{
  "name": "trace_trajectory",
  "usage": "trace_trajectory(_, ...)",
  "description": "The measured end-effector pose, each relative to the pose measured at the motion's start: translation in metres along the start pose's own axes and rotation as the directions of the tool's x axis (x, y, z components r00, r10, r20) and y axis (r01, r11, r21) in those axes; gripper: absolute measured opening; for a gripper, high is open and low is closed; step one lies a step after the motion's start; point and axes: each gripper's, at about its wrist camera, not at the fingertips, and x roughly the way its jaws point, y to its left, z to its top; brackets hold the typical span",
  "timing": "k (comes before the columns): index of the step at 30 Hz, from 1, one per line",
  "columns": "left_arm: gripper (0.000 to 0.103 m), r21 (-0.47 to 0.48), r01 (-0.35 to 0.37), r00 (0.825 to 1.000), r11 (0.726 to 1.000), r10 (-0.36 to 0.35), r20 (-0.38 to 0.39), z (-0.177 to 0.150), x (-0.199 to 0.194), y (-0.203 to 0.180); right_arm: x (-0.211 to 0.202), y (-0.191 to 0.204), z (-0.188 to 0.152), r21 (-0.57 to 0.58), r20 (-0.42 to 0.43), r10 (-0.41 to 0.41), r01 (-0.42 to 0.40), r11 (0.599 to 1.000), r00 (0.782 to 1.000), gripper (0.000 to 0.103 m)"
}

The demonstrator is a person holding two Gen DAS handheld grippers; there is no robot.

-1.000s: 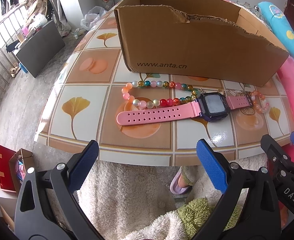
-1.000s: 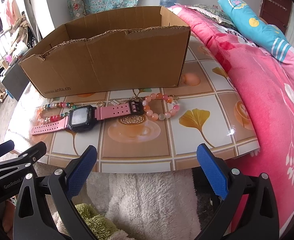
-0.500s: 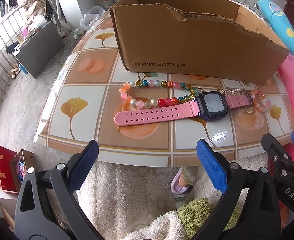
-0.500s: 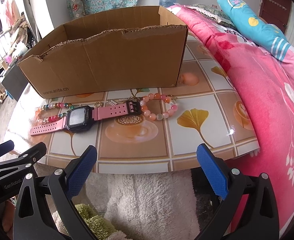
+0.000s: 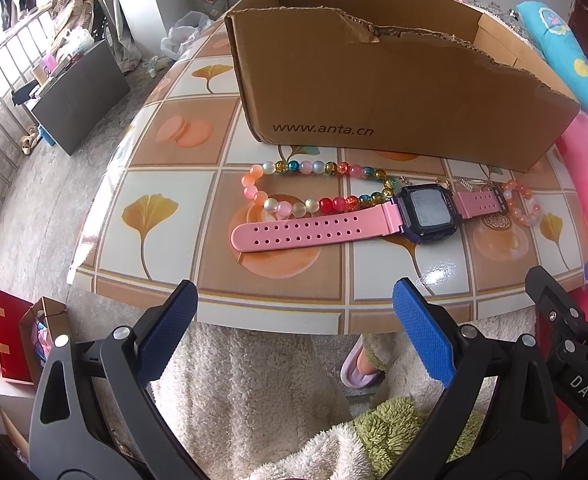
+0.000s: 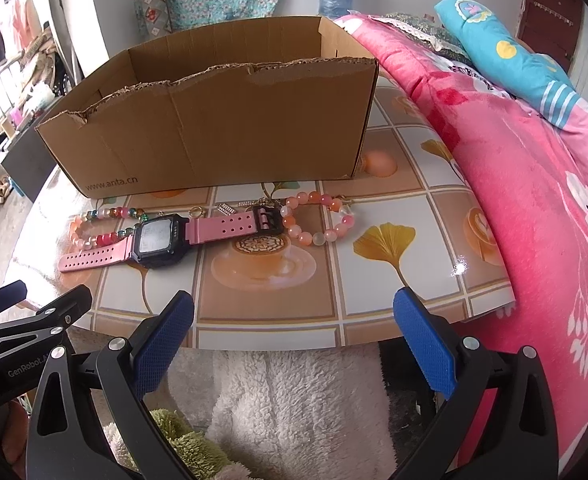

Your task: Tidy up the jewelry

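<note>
While both are hovering spread wide and empty | pink-strapped dark-faced digital watch [image 5: 426, 214] is lying crosswise ahead of left tongs [image 5: 290, 330] | sitting ahead-left of right tongs [image 6: 292, 330] | left nearer.

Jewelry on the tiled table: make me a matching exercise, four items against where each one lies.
Items
1. multicolour bead bracelet
2. pink watch
3. orange-and-white bead bracelet
4. cardboard box

Places
A. behind all the jewelry, printed side toward the grippers
B. by the watch's buckle end
C. between the two bracelets, lying flat
D. by the watch's long holed strap

Pairs: 1-D, 2-C, 3-B, 4-A
</note>
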Motion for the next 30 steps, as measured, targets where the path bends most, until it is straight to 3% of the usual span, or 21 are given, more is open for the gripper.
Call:
trace_trajectory(14,0.095,-0.001,-0.001,1.000,1.000,0.001,-0.007,0.000,0.006,0.005,-0.001,0.005,0.000,-0.032,0.015,0.001,0.000,0.999,1.000,0.097)
trace_trajectory(17,0.094,0.000,0.008,1.000,1.000,-0.008,0.006,-0.001,0.007,0.011,-0.002,0.007,0.001,-0.055,0.028,0.025,-0.023,0.998,0.999,0.097)
trace_trajectory(21,0.094,0.002,0.045,0.999,0.999,-0.045,0.027,-0.002,0.008,0.020,-0.009,0.011,0.002,-0.137,0.107,0.103,-0.088,0.987,0.989,0.097)
trace_trajectory(25,0.094,0.043,0.061,0.996,0.997,-0.064,0.060,-0.003,0.008,0.027,-0.015,0.026,0.006,-0.306,0.167,0.201,-0.143,0.941,0.965,0.097)
trace_trajectory(28,0.094,0.055,0.111,0.989,0.992,-0.116,0.094,-0.003,0.008,0.033,-0.008,0.040,0.012,-0.408,0.117,0.323,-0.251,0.878,0.939,0.096)
trace_trajectory(30,0.094,0.041,0.197,0.970,0.980,-0.200,0.141,-0.003,0.006,0.043,0.002,0.052,0.019,-0.451,0.059,0.378,-0.313,0.836,0.924,0.082)
